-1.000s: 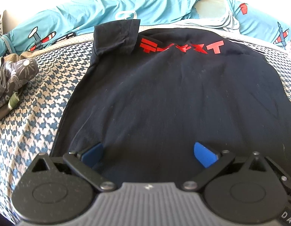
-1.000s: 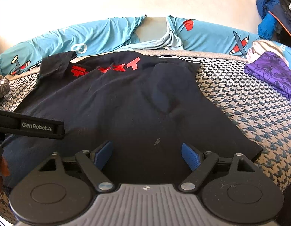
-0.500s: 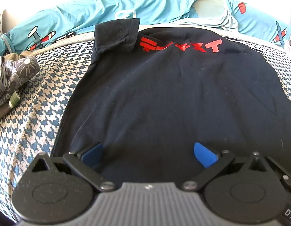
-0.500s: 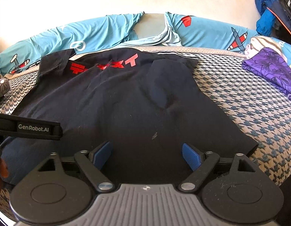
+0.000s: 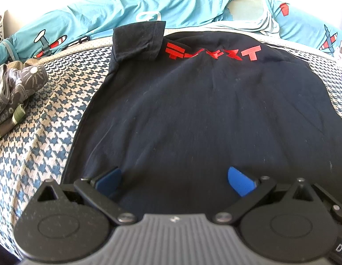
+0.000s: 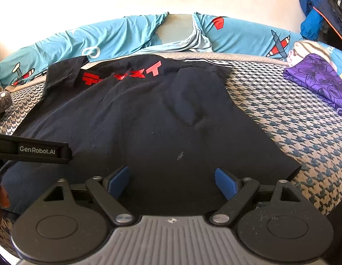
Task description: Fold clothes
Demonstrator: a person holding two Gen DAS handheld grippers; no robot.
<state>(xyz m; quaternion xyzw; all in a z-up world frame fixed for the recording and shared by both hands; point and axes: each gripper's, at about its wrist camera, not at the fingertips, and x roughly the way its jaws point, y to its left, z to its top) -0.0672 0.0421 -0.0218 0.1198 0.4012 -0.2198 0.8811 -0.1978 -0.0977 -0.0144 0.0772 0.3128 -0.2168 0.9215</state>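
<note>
Black T-shirt [image 5: 204, 114] lies flat on the houndstooth bed [image 5: 38, 132], red lettering [image 5: 213, 53] at its far end, hem nearest both cameras. Left hand-held gripper [image 5: 174, 176] and right hand-held gripper [image 6: 172, 178] hang over the hem, jaws wide apart, holding nothing. Judgement: placed to pinch the hem and fold it toward the lettering. One sleeve [image 6: 188, 95] is already turned in over the shirt.

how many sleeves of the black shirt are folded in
2. The left sleeve is folded over by the red print; the right sleeve lies folded across the shirt body.
</note>
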